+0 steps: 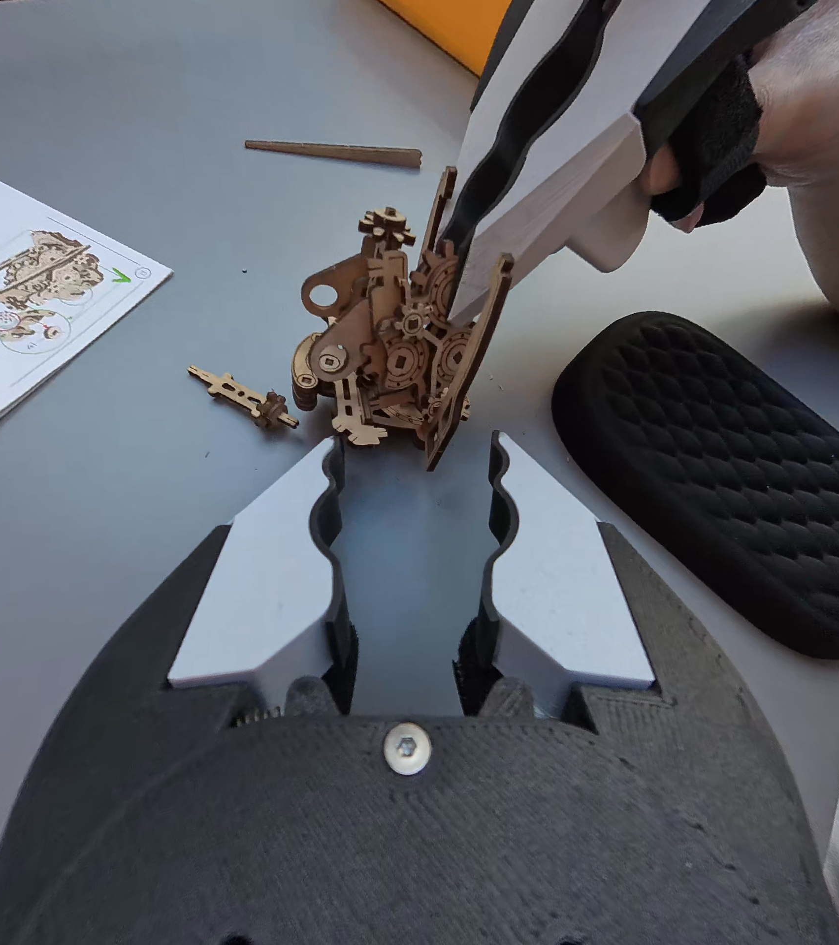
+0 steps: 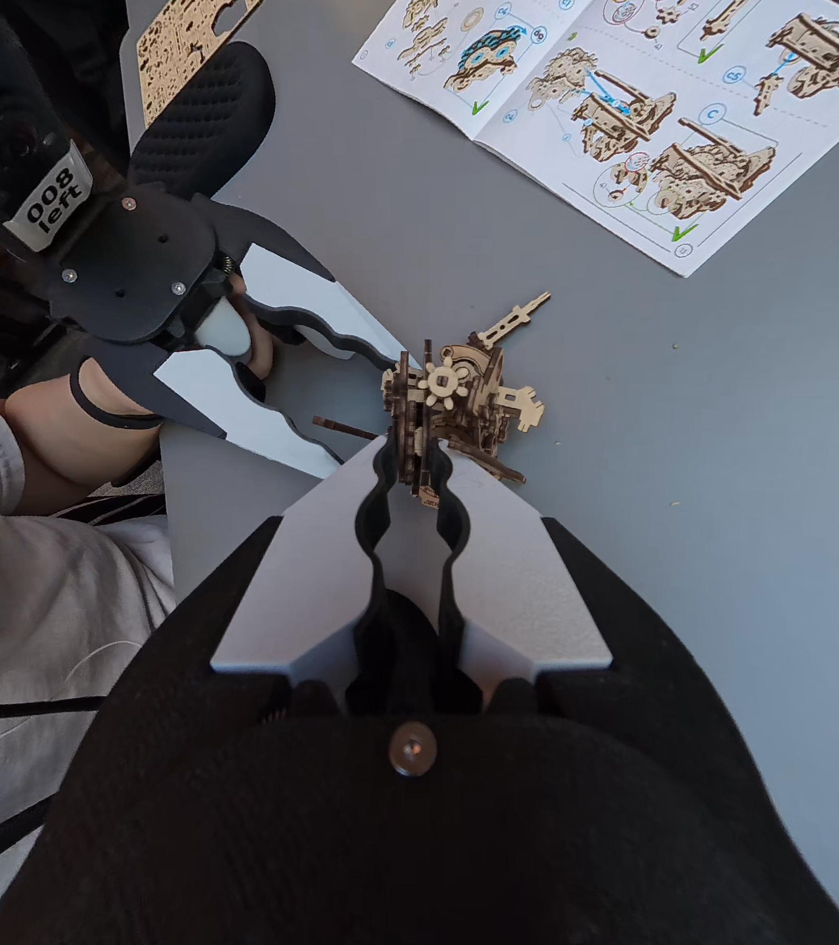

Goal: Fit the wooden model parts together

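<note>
A partly built wooden model point(image 1: 387, 347) of gears and plates stands tilted on the grey table point(image 1: 151, 128). My right gripper point(image 2: 415, 450) is shut on the model's point(image 2: 458, 404) upright plates from above; it reaches in from the upper right in the left wrist view point(image 1: 450, 301). My left gripper point(image 1: 415, 445) is open and empty, its tips just in front of the model's base and apart from it; it shows at the left in the right wrist view point(image 2: 356, 414). A small wooden axle piece point(image 1: 243, 396) lies loose to the left of the model.
A thin wooden stick point(image 1: 333, 152) lies behind the model. An open instruction booklet point(image 1: 23, 307) lies at the left, a black padded rest point(image 1: 724, 475) at the right. A punched wooden sheet point(image 2: 177, 51) lies at the table's edge. A person's gloved hand point(image 1: 704, 143) holds the right gripper. One gripper's finger ends stand about 4 cm off the other's. About 4 cm separates my left fingertips from the small wooden axle piece point(image 1: 243, 396). Look for it in the right wrist view point(image 2: 496, 327) too.
</note>
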Demonstrator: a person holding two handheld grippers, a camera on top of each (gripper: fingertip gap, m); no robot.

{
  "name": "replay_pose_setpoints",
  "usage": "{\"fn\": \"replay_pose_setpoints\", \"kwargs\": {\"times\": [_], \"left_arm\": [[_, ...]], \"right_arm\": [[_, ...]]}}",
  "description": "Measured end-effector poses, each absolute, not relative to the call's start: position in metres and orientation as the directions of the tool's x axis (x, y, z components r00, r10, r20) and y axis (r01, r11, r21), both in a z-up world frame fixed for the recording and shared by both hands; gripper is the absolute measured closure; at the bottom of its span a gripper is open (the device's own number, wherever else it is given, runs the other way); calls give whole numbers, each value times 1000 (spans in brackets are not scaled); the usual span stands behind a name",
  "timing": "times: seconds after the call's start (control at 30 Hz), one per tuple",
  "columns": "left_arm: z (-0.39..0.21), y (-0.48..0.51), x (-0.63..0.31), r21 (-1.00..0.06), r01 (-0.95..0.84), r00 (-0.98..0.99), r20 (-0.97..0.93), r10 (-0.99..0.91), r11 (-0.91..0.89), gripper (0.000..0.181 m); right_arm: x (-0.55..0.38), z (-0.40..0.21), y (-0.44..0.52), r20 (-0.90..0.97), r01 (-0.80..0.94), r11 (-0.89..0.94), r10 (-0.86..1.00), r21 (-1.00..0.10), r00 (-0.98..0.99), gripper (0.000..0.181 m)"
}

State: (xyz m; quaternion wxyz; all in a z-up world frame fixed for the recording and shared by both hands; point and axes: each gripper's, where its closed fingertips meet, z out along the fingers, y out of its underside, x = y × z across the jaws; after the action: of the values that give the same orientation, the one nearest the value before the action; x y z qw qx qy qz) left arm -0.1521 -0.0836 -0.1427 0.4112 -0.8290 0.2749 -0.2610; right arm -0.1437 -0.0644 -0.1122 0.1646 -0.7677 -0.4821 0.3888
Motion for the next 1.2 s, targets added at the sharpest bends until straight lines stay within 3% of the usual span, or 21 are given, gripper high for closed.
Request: {"fn": "replay_pose_setpoints", "kwargs": {"times": [0.23, 0.8, 1.2], "left_arm": [[-143, -81, -151, -822, -226, 715, 225, -662, -523, 133], [-146, -64, -157, -819, -153, 839, 188, -511, -553, 128], [-147, -59, -164, -816, -126, 877, 175, -448, -564, 140]], "right_arm": [[-146, -111, -59, -445, 577, -502, 859, -644, 251, 171], [-151, -111, -53, -428, 480, -542, 840, -690, 334, 171], [-155, -111, -53, -396, 470, -529, 846, -707, 357, 171]]}}
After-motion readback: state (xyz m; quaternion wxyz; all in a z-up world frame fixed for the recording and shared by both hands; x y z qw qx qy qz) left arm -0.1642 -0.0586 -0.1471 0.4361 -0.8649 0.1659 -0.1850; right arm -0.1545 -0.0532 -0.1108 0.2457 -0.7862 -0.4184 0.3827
